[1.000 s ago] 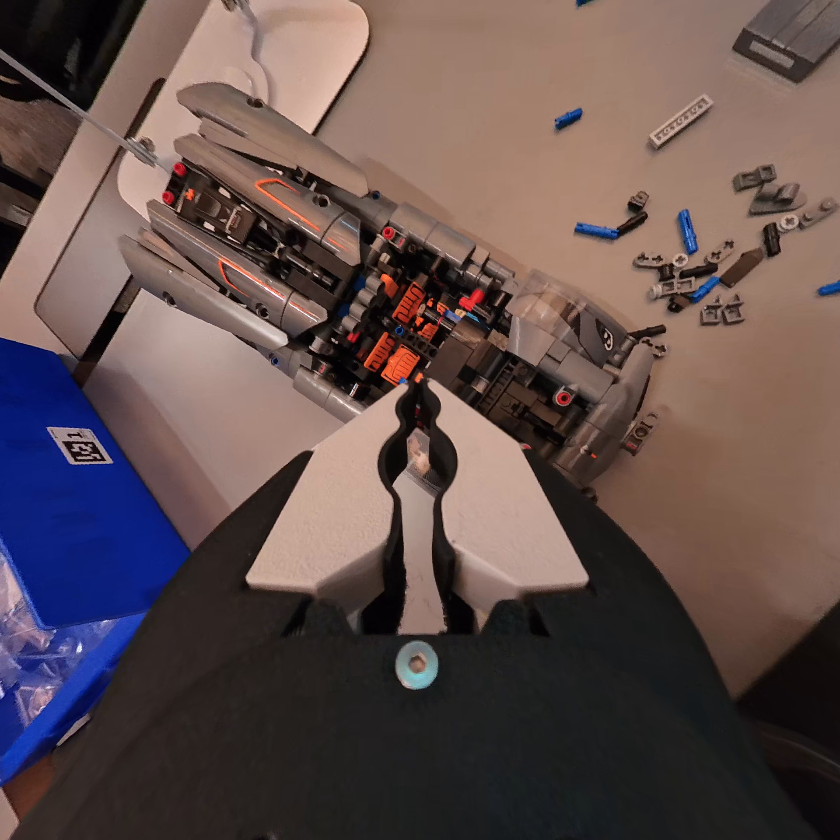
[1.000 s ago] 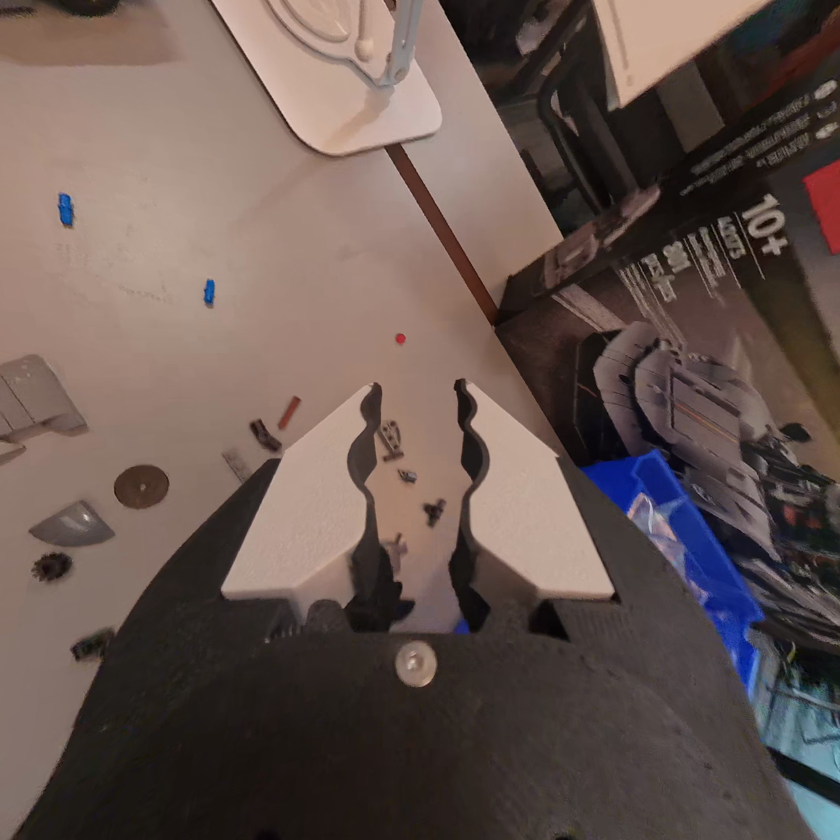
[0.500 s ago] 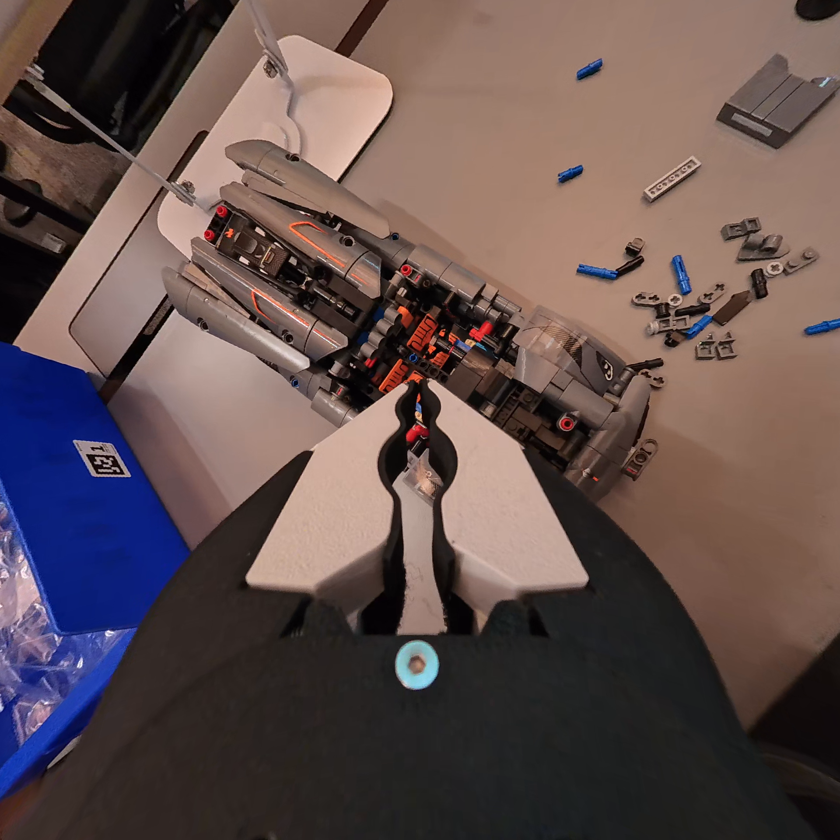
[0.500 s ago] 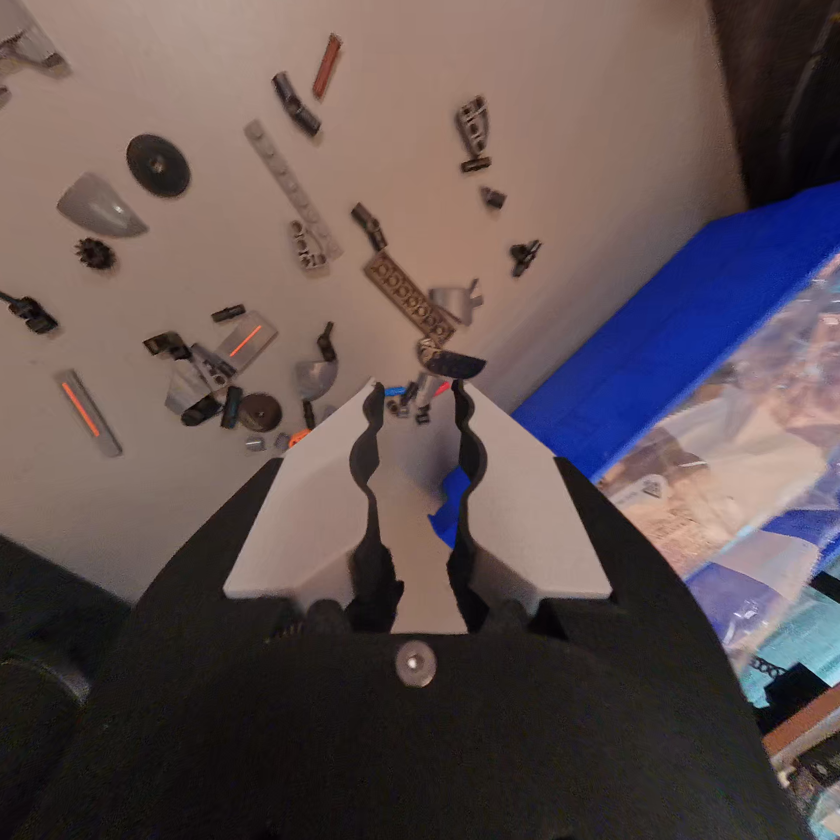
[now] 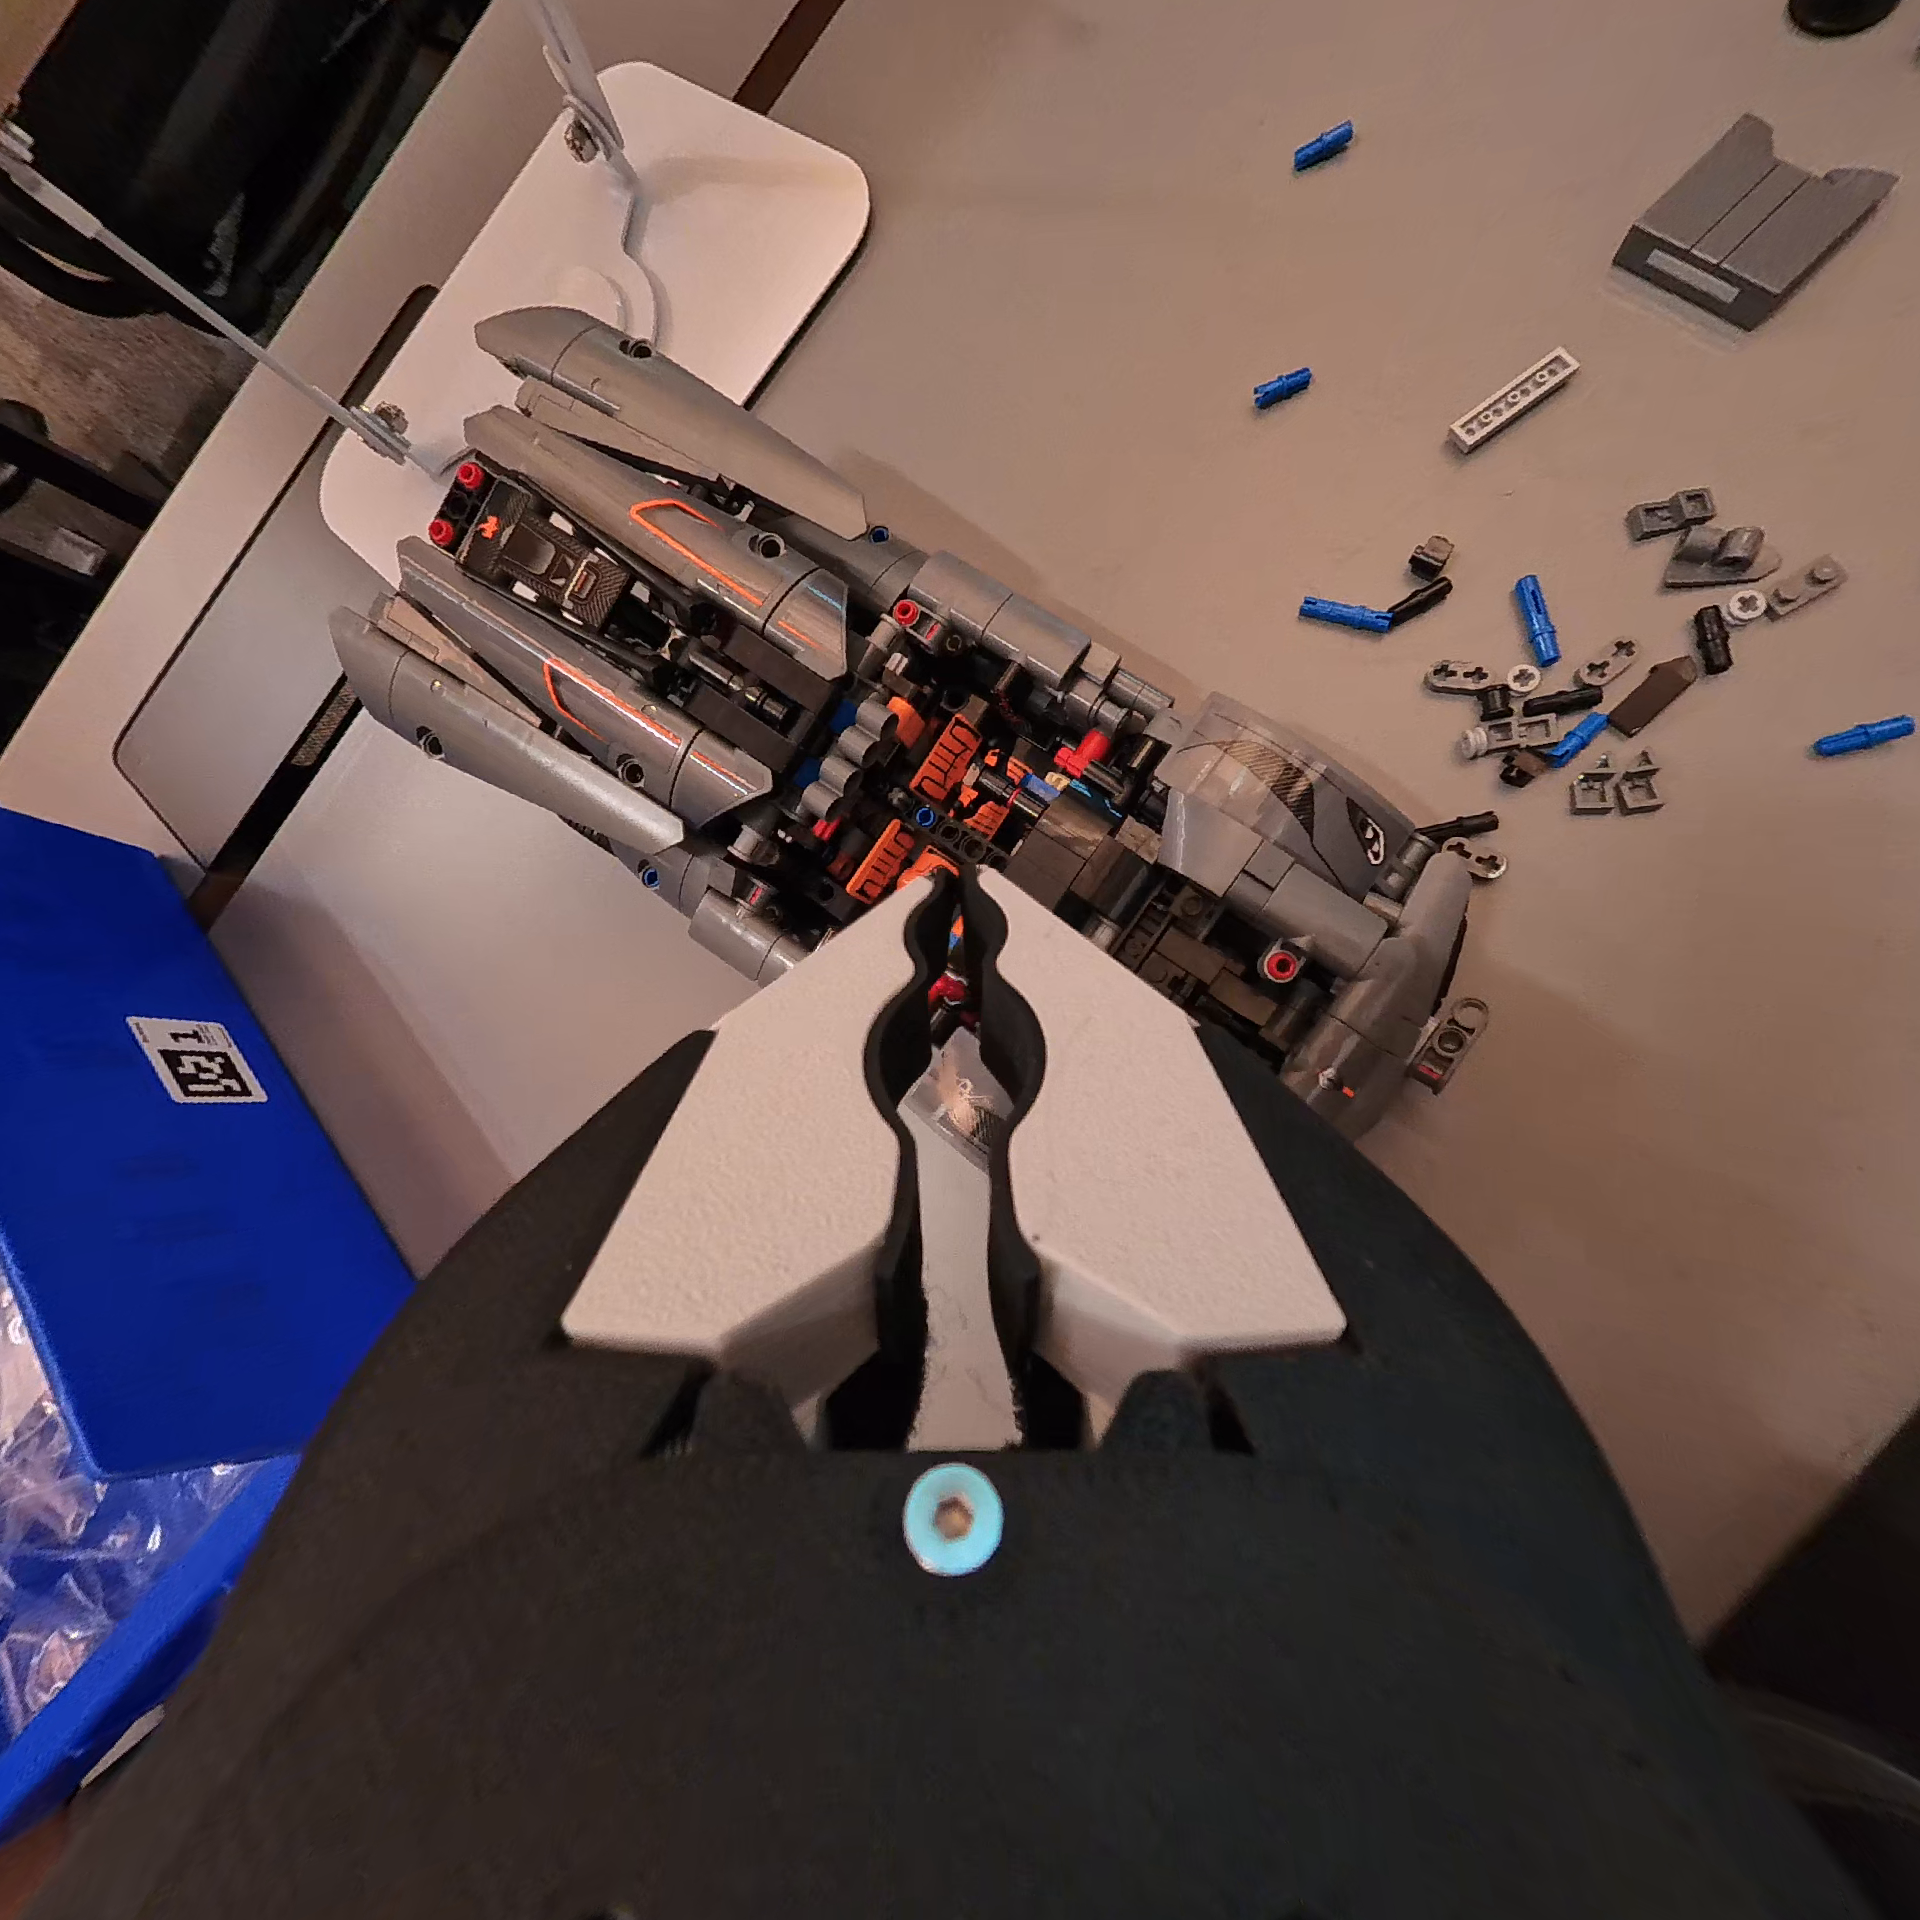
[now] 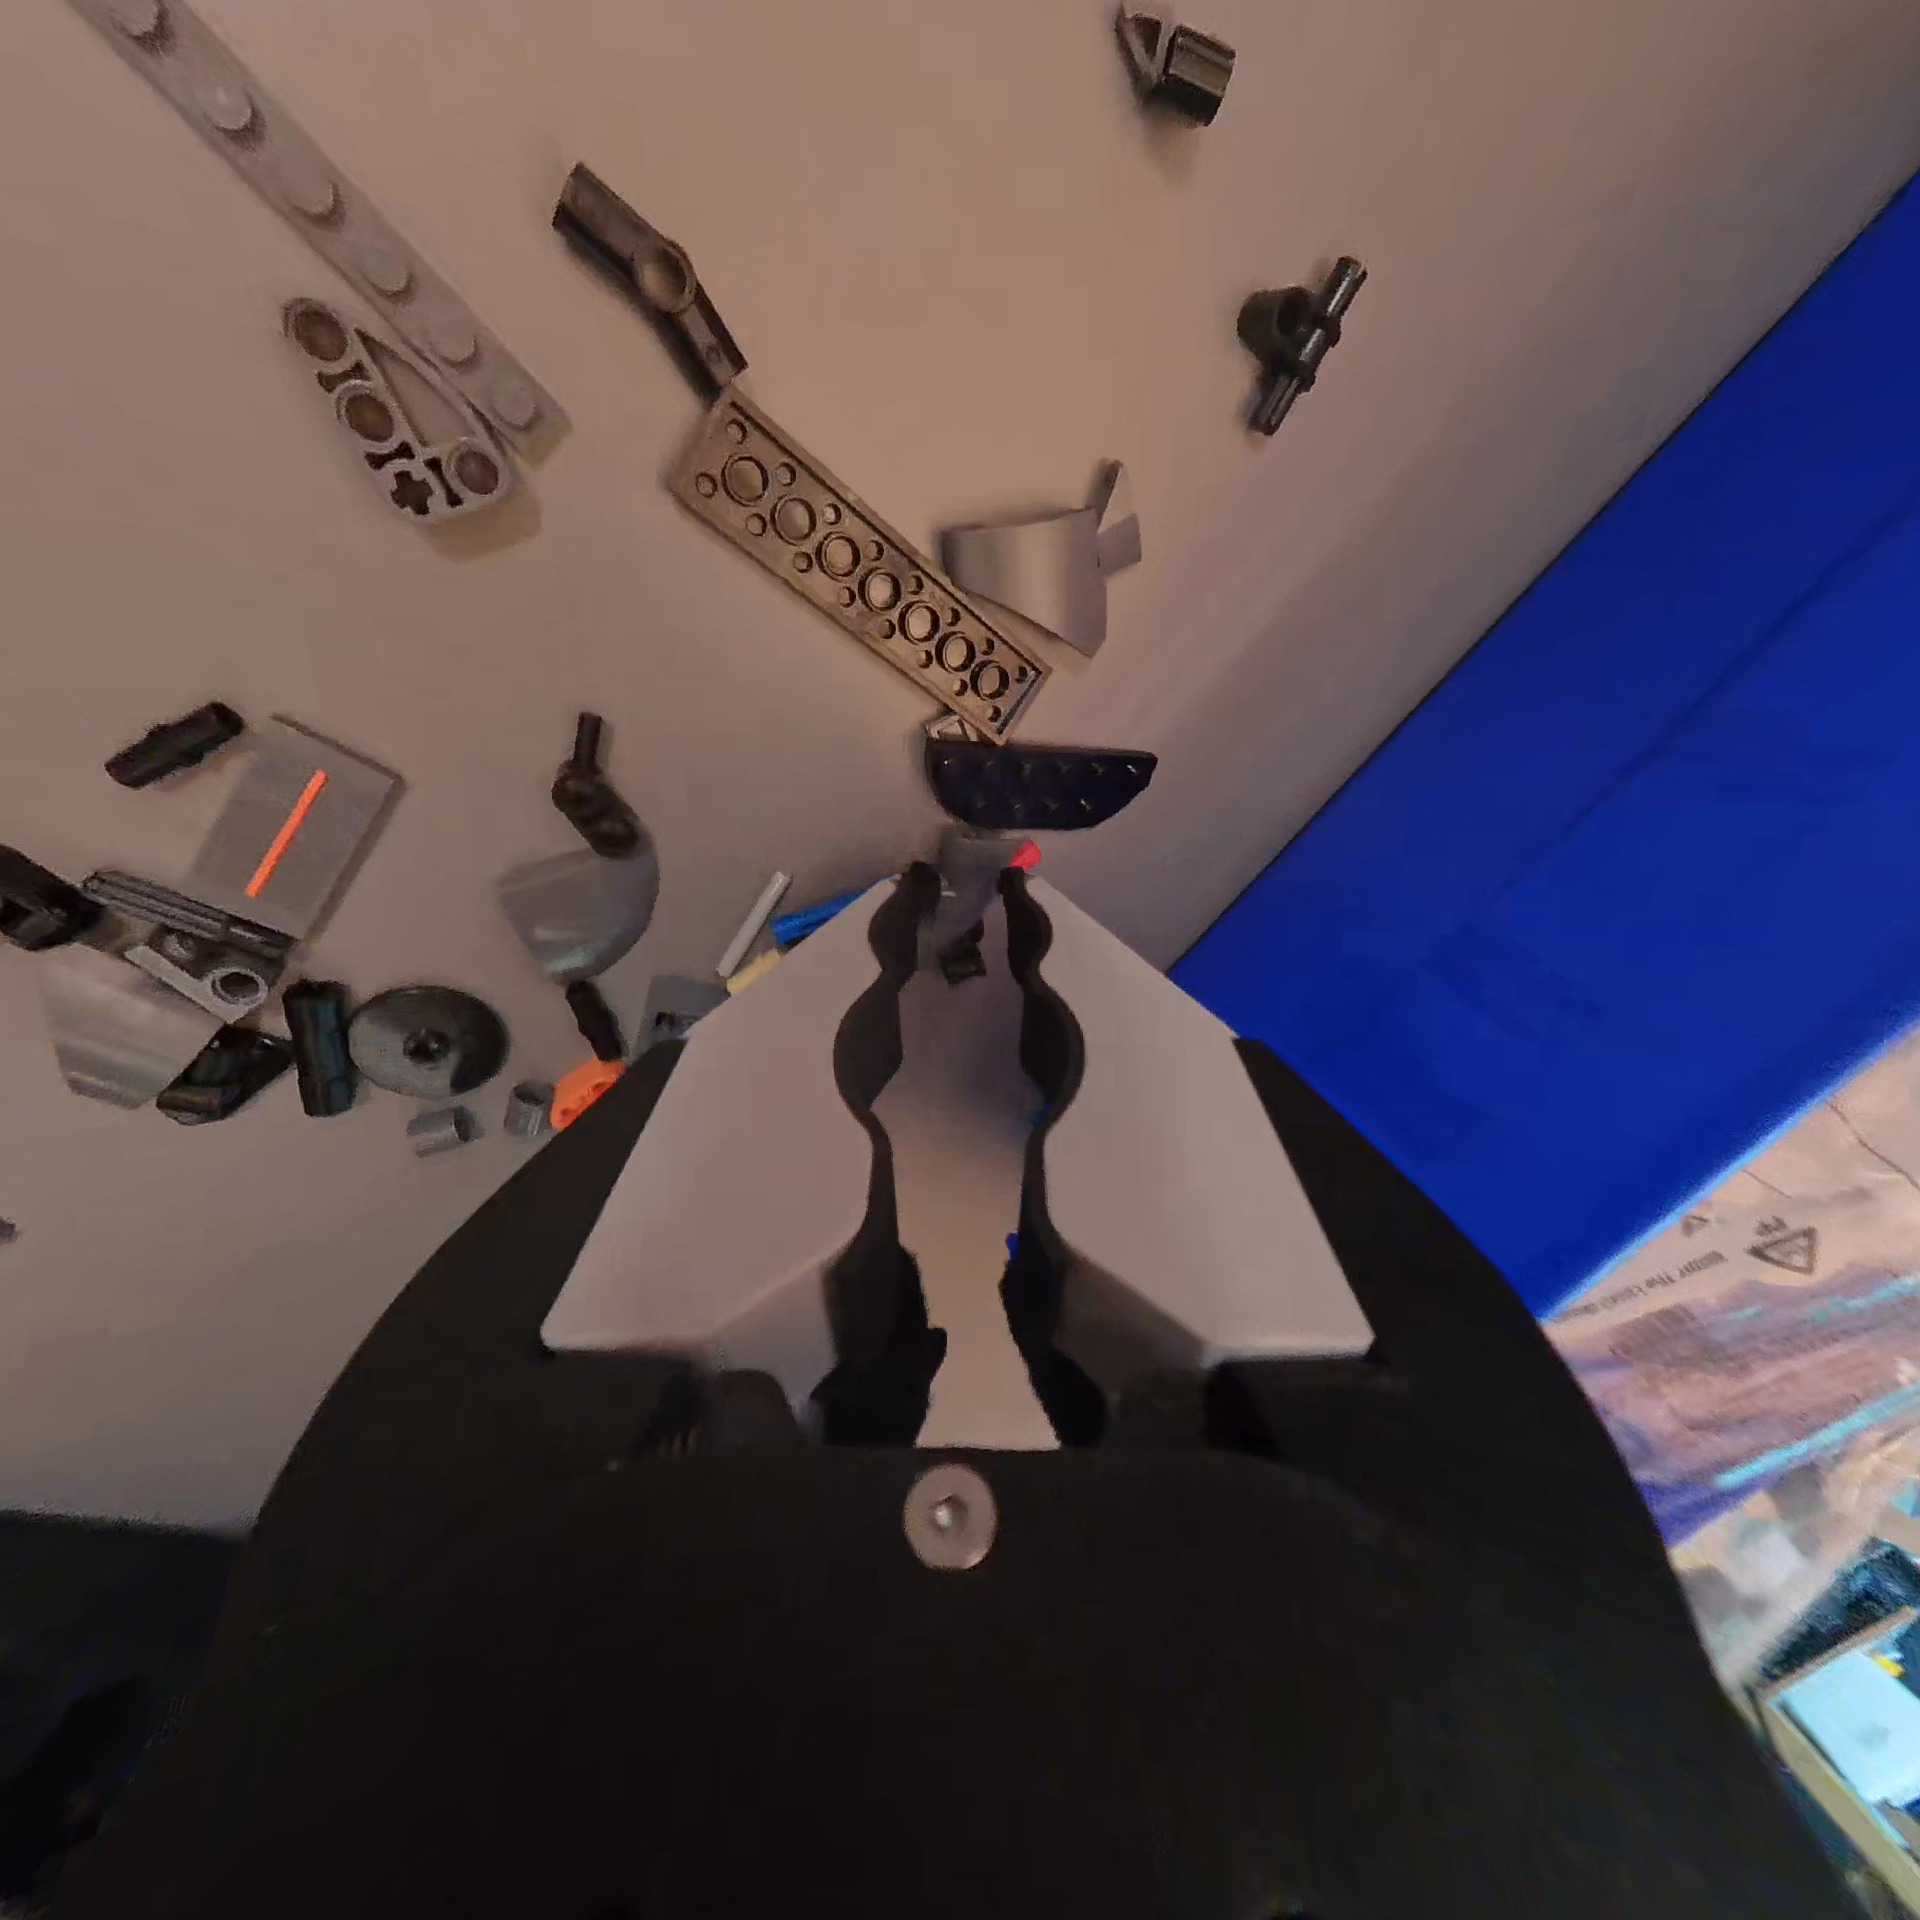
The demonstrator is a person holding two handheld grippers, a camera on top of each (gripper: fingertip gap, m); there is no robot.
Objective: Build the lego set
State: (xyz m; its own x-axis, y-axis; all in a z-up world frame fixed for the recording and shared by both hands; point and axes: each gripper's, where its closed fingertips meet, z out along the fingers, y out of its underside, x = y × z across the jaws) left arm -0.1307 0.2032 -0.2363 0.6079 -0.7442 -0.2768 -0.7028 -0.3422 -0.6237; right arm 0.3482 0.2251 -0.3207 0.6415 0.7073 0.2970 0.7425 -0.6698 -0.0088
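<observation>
The grey Lego car model (image 5: pixel 644 582) with orange trim lies diagonally on the beige table. My left gripper (image 5: pixel 948 883) is shut, its tips over the model's open black and orange middle; I cannot tell whether they touch it. My right gripper (image 6: pixel 964 883) is low over loose pieces and is shut to a narrow gap on a small grey piece (image 6: pixel 971 868) with a red end, at table level. A dark blue curved plate (image 6: pixel 1039 784) lies just beyond it. A dark plate with holes (image 6: pixel 852 561) and a grey curved piece (image 6: pixel 1029 571) lie farther on.
A blue bin (image 5: pixel 156 1195) with plastic bags stands left of the model; another blue bin (image 6: pixel 1558 779) is right of my right gripper. A white stand base (image 5: pixel 707 208) is behind the model. Small blue, black and grey pieces (image 5: pixel 1558 686) and a grey sloped block (image 5: pixel 1745 229) lie to the right. About 50 cm separates my left fingertips from my right.
My left gripper has drawn back from the model, still shut. My right gripper has swung from the table's far side down to the loose pieces, and its jaws have narrowed around the small grey piece.
</observation>
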